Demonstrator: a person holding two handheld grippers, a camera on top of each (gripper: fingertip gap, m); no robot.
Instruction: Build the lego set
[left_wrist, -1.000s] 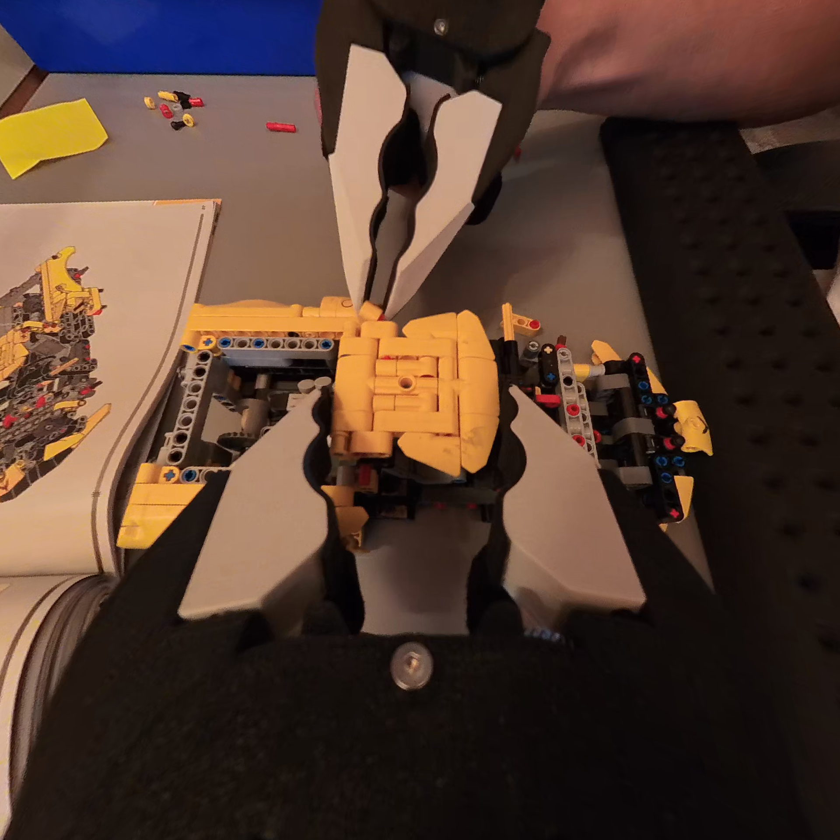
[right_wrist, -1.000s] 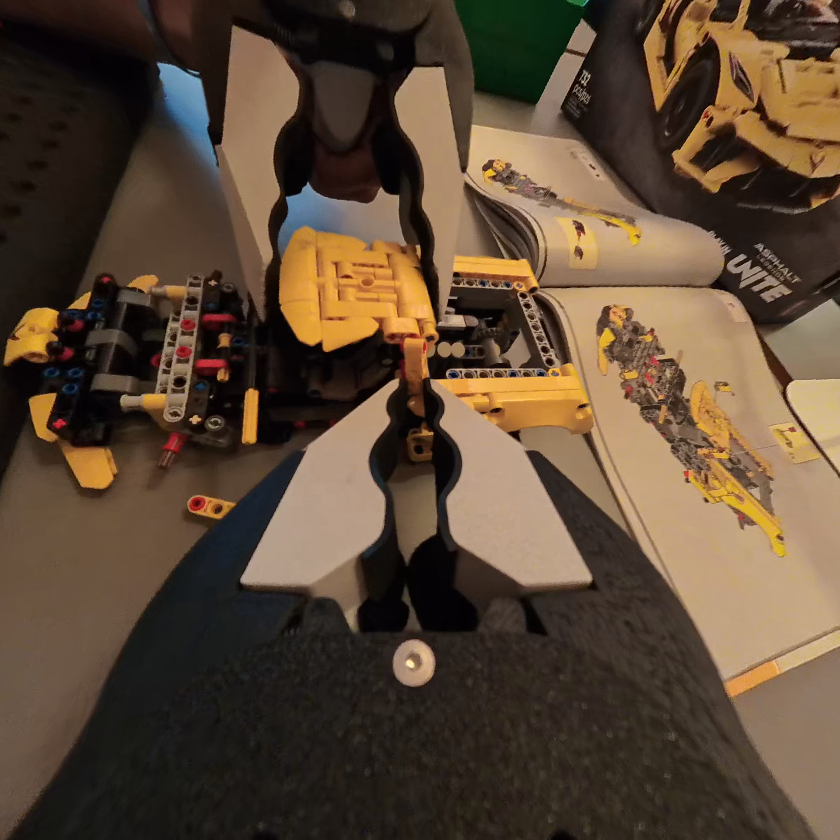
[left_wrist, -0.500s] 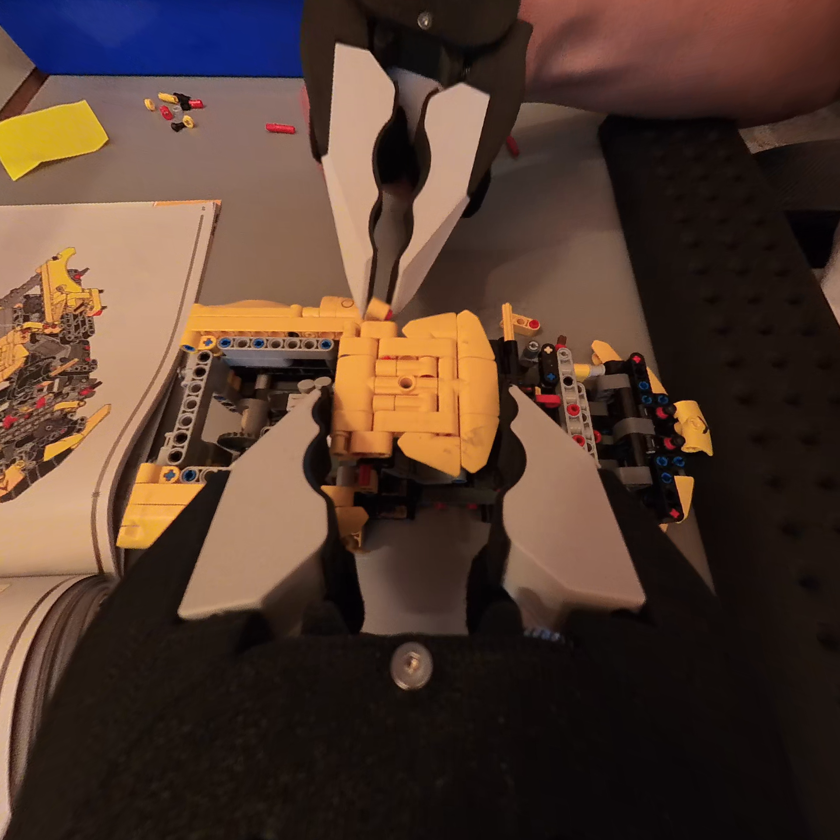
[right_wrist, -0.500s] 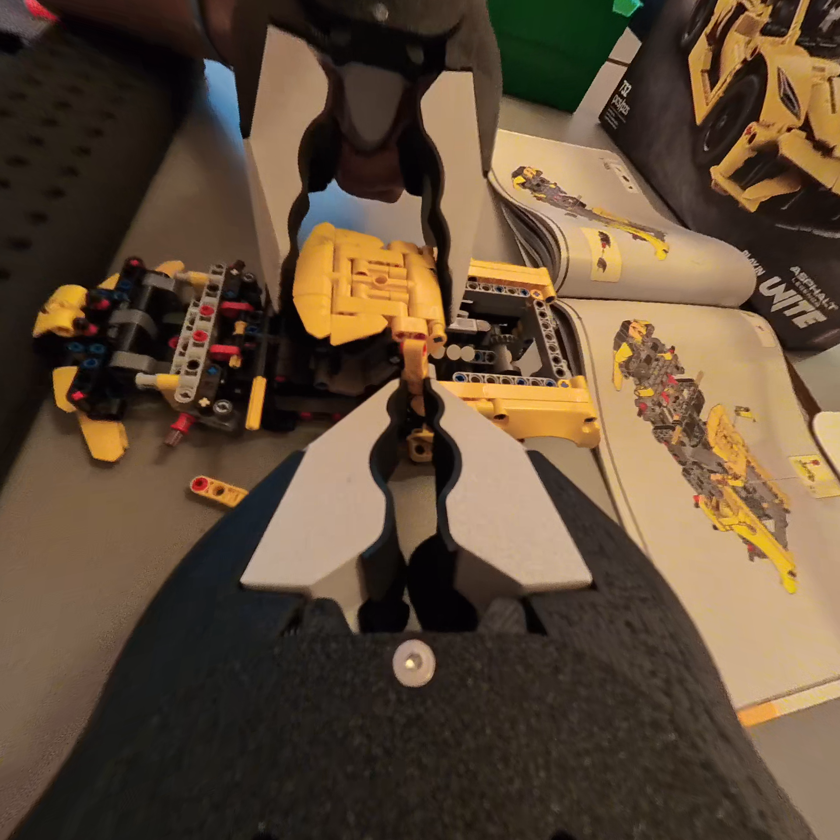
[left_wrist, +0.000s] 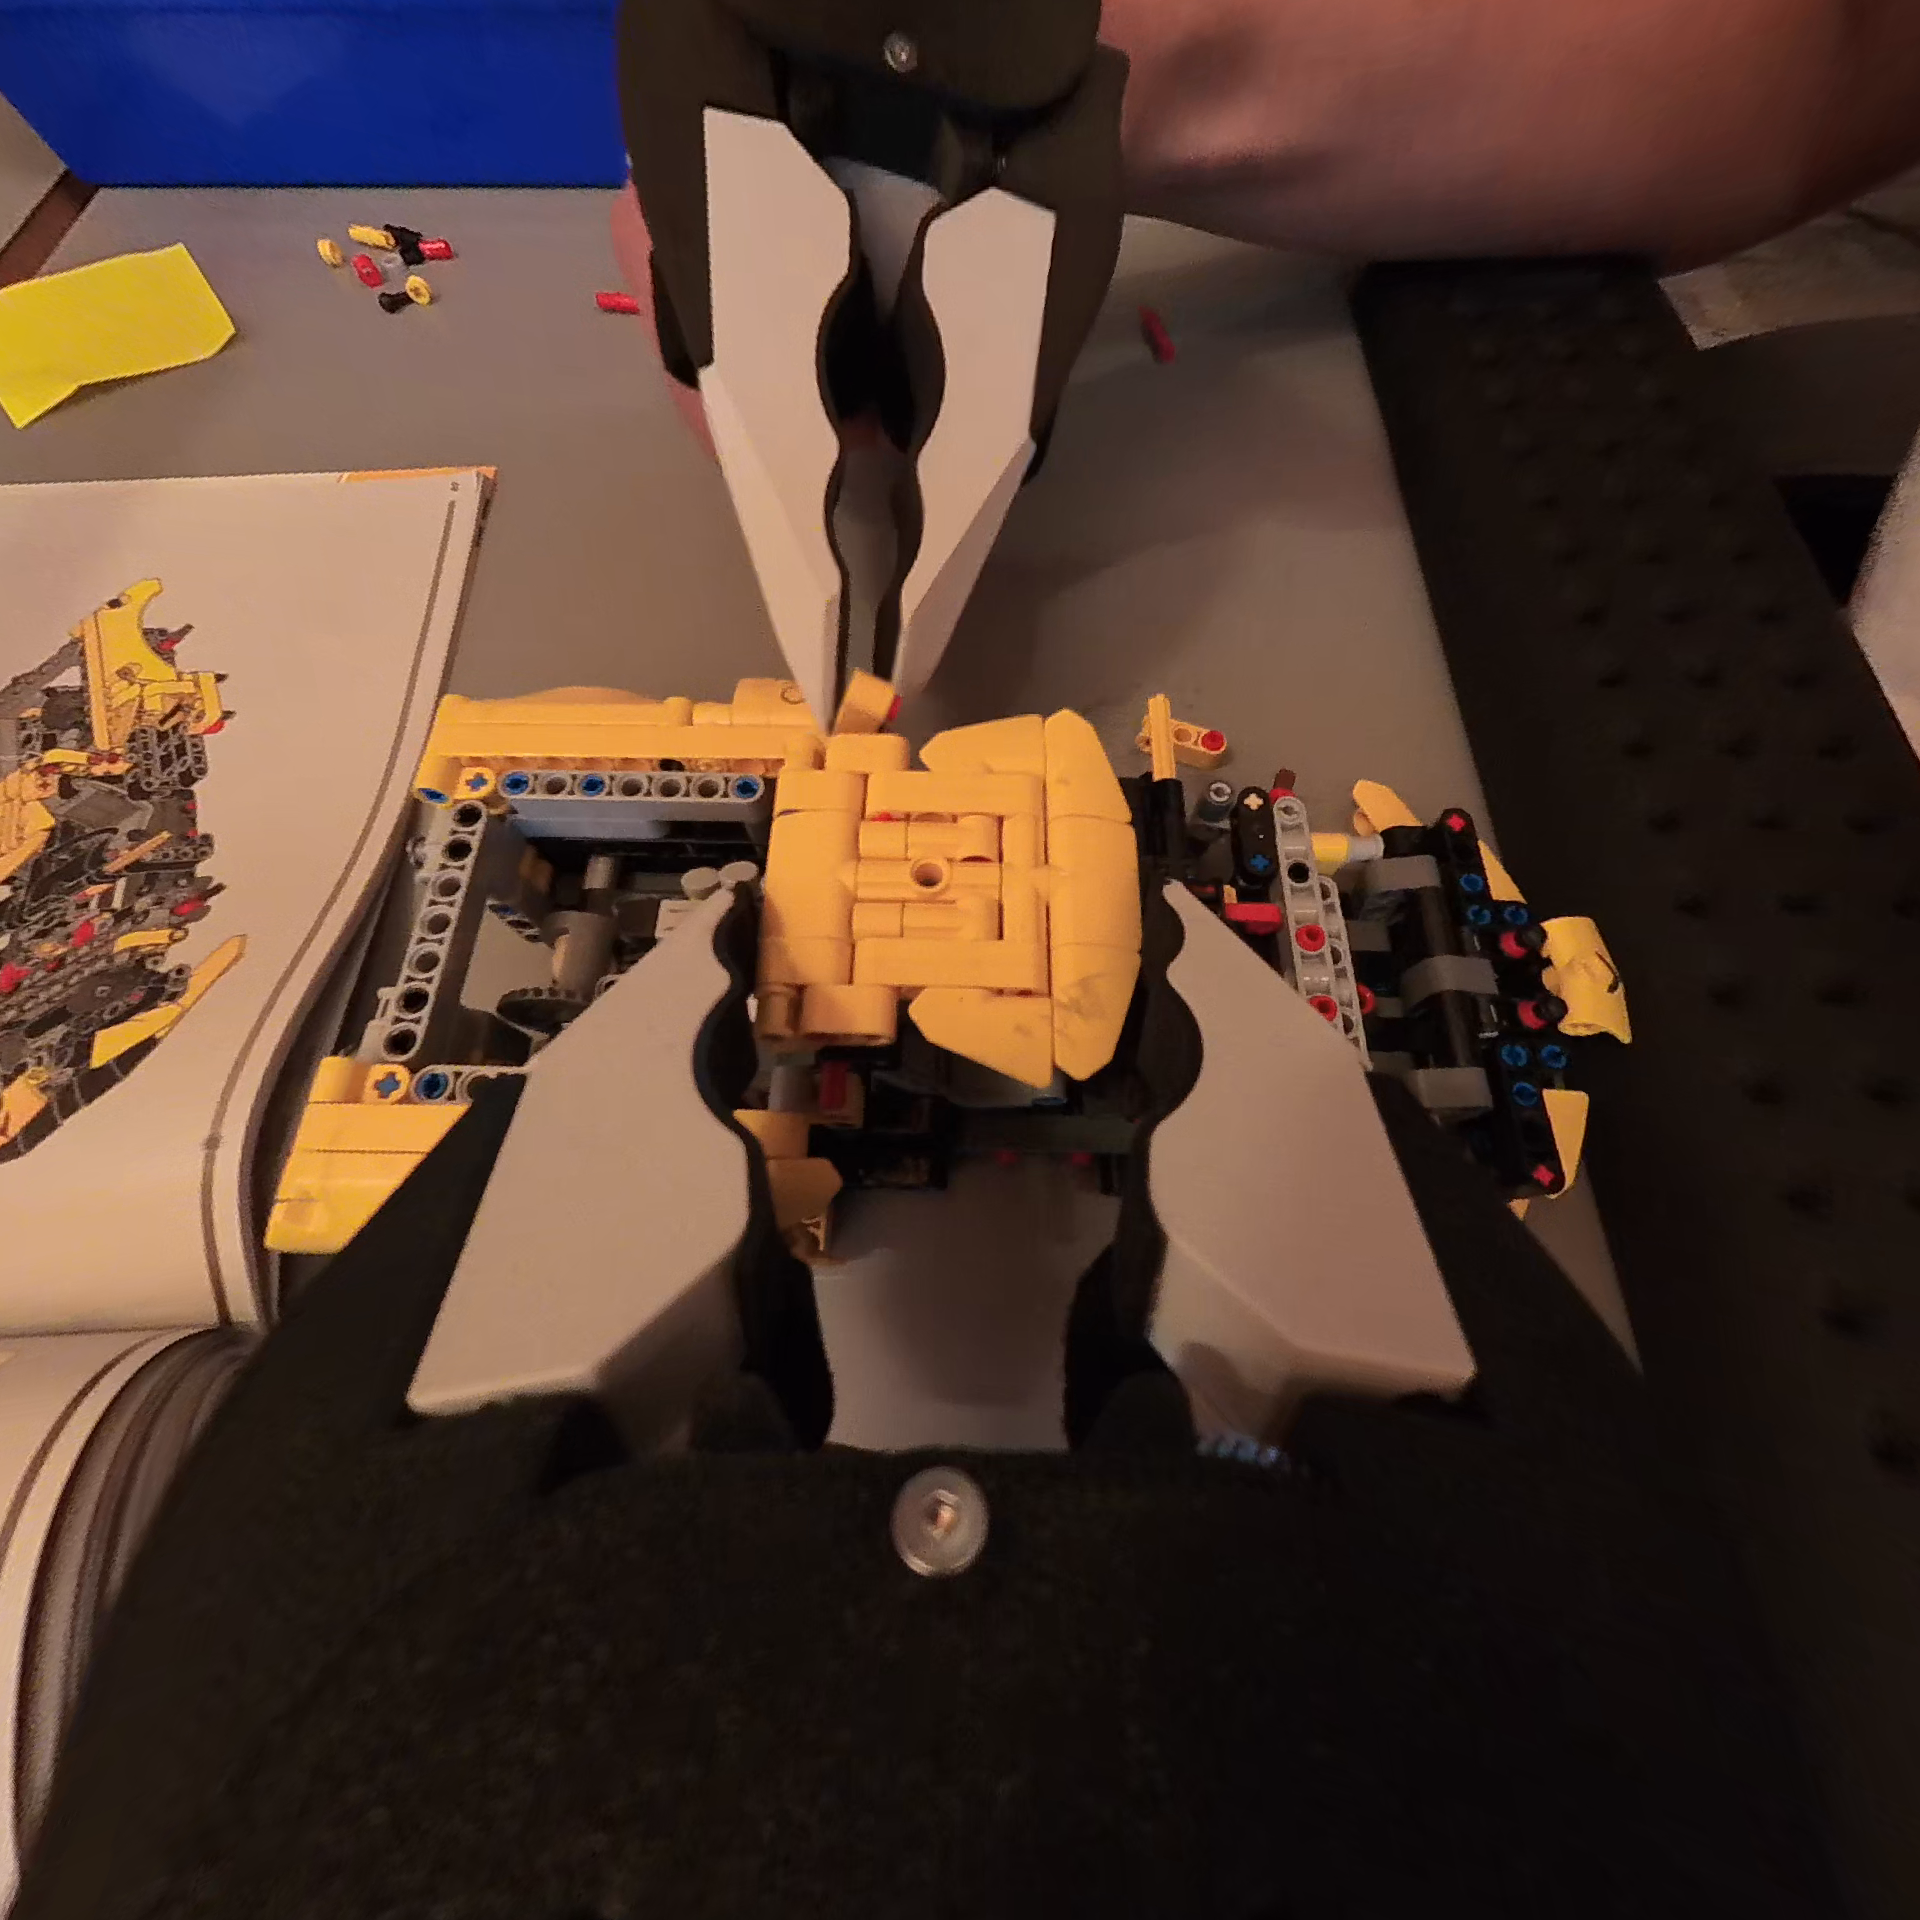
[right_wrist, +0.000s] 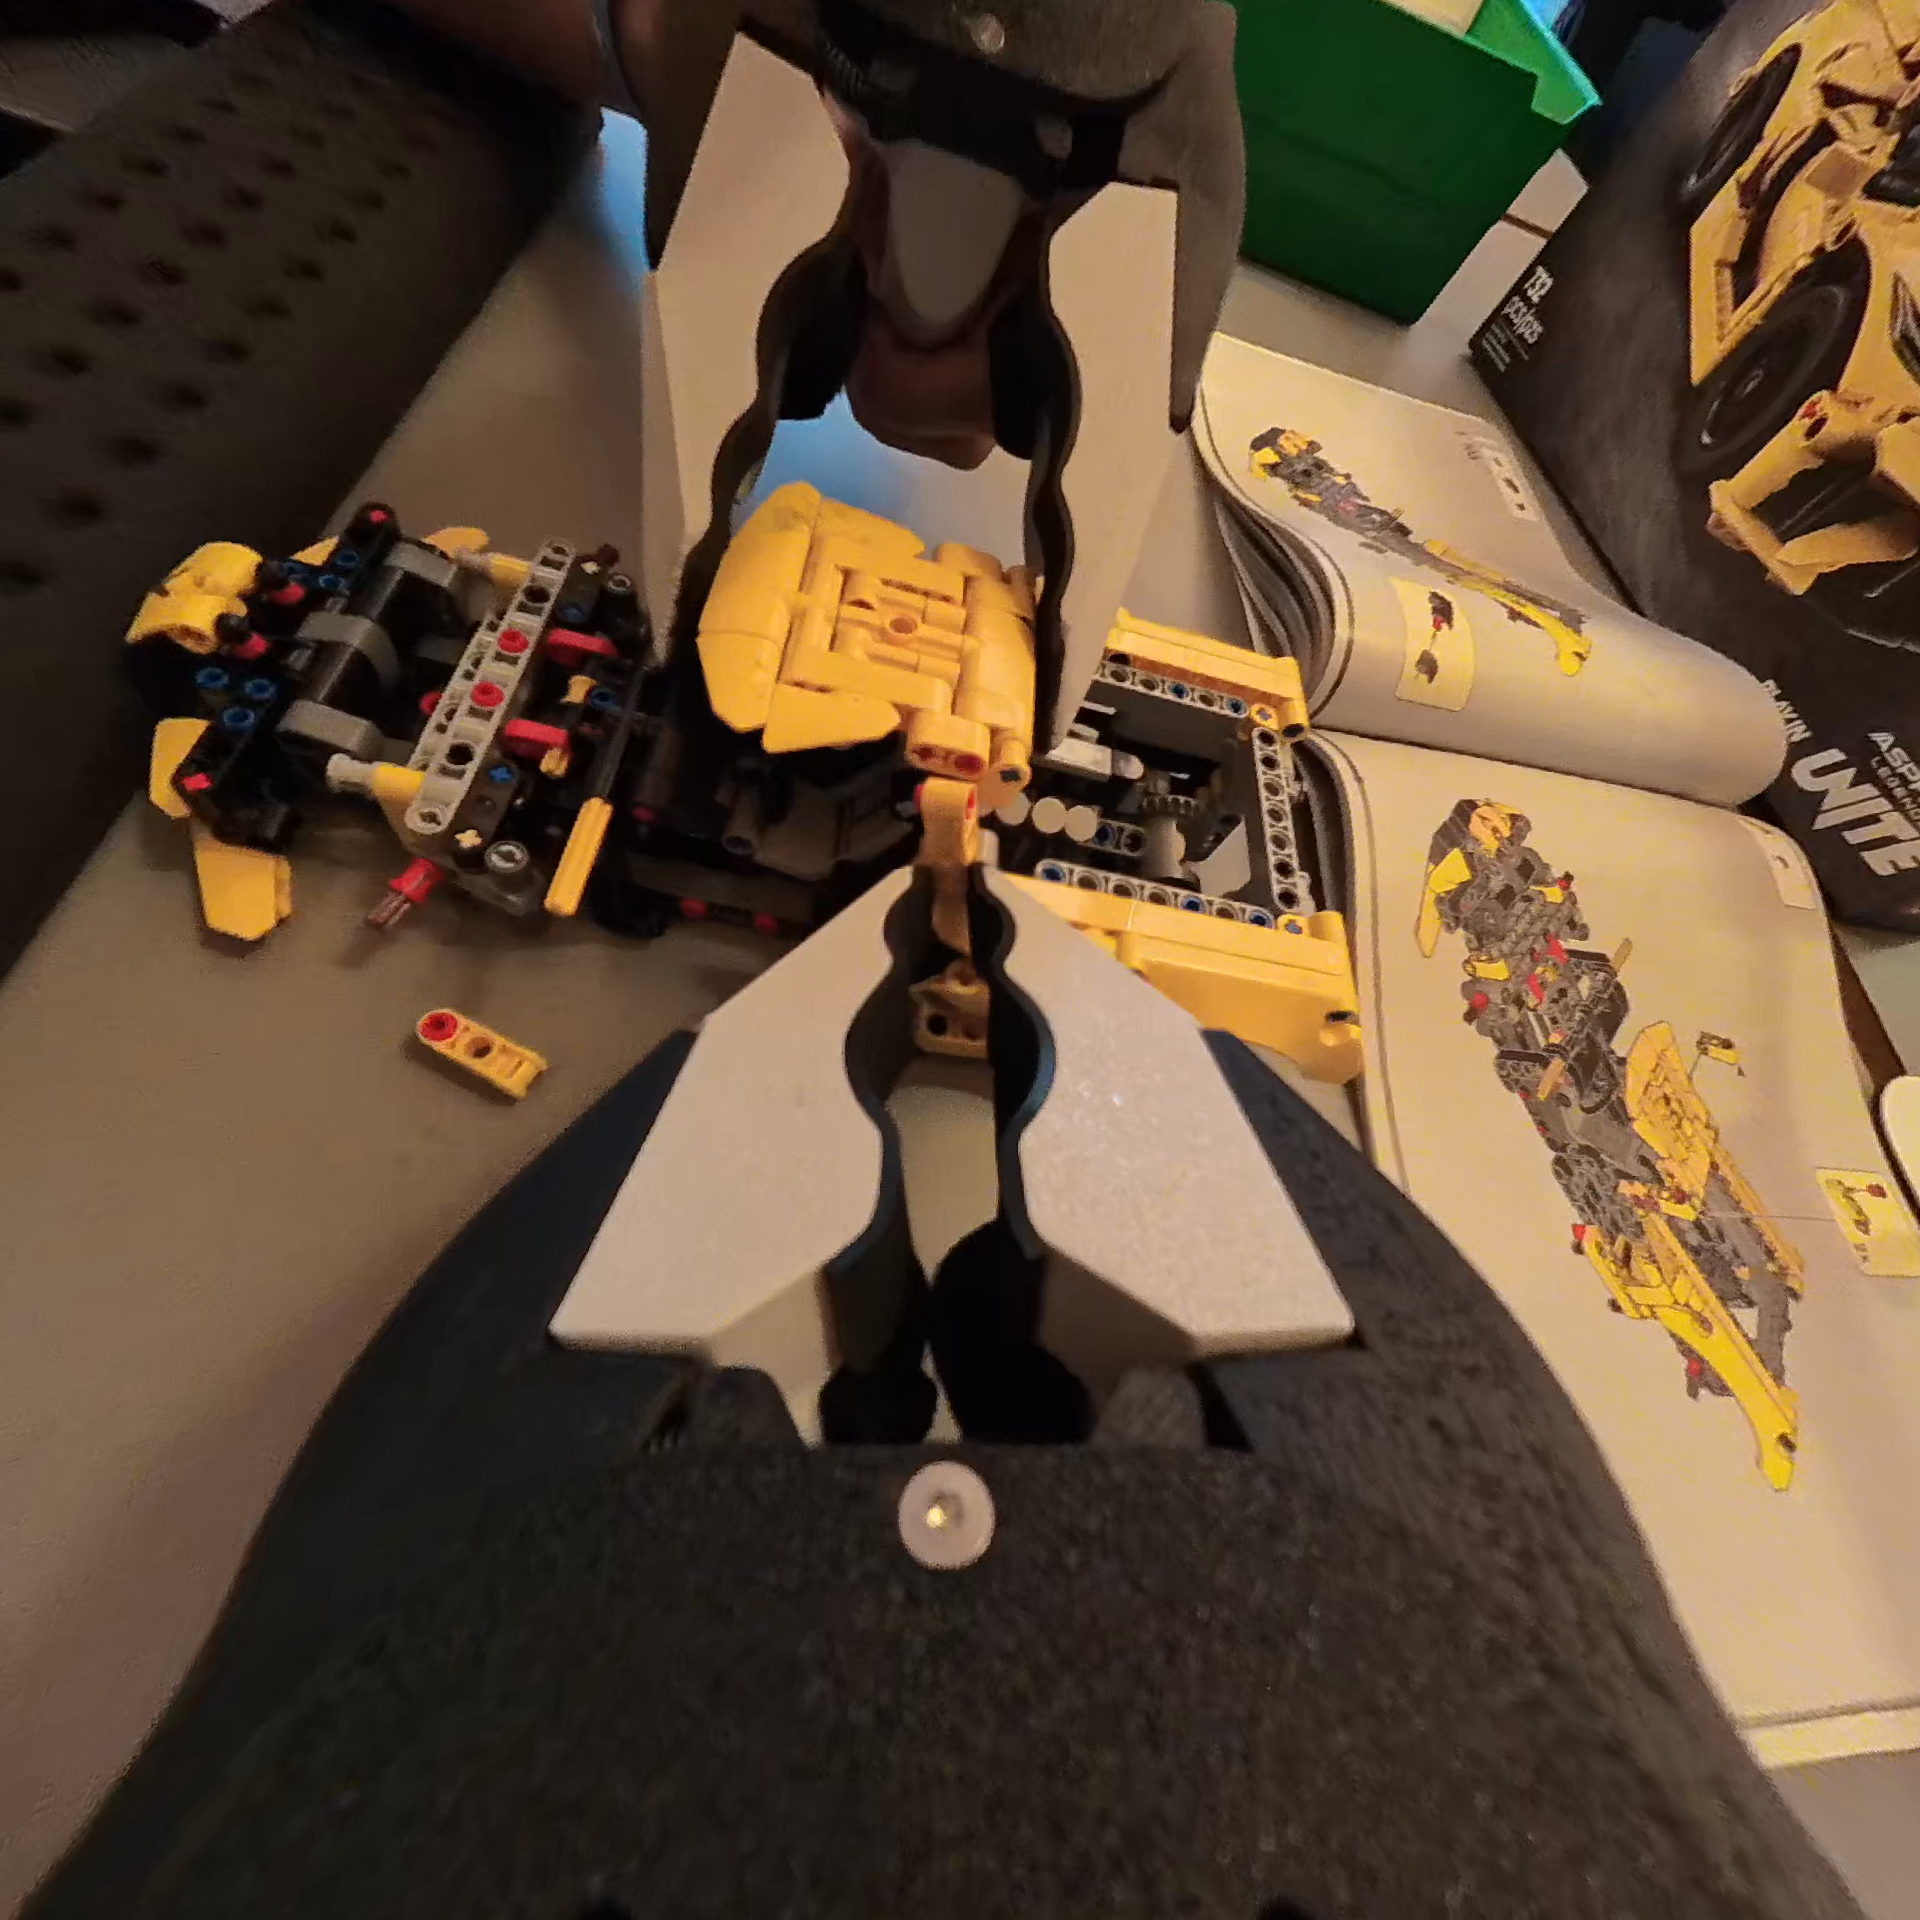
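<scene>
Grey tabletop (left_wrist: 582, 416), dim light. Right gripper (right_wrist: 948, 883) is clenched on a small yellow connector (right_wrist: 948, 821), now lifted a little nearer the yellow roof section (right_wrist: 883, 644) than a second ago; judged: seating is imminent, not done. Left gripper (left_wrist: 945, 935) straddles that roof, jaws spread against its sides, steadying the car model (left_wrist: 1351, 935). Instruction booklet (left_wrist: 208, 831) lies just beside.
</scene>
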